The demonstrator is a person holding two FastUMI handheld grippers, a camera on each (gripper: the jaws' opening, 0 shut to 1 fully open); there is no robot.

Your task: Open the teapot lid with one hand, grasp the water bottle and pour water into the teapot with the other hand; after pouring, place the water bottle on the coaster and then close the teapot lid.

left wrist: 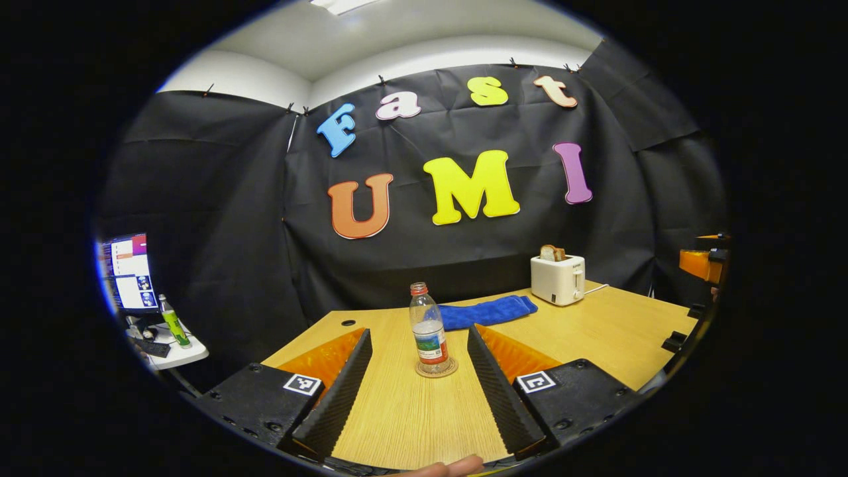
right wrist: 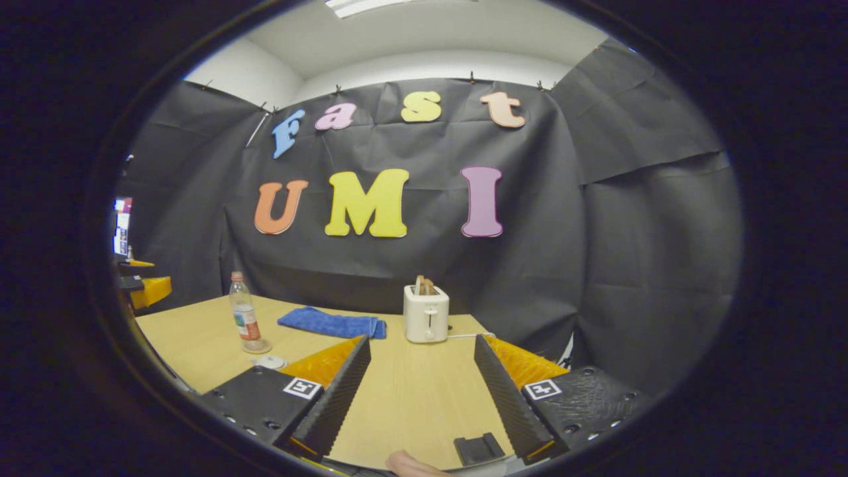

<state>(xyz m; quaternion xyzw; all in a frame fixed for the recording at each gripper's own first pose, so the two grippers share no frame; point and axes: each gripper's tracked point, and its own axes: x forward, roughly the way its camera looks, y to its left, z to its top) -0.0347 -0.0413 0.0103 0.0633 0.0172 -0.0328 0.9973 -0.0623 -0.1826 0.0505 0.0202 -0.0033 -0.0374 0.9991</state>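
A clear water bottle with a red cap stands upright on a round coaster on the wooden table. My left gripper is open just in front of it, one finger on either side, touching nothing. In the right gripper view the same bottle and coaster are at the far left, with a small white round thing lying beside the coaster. My right gripper is open over bare table and points at the toaster.
A white toaster holding toast stands at the back, with a blue towel to its left. A side shelf carries a monitor and a green bottle. A small black part lies near the front edge.
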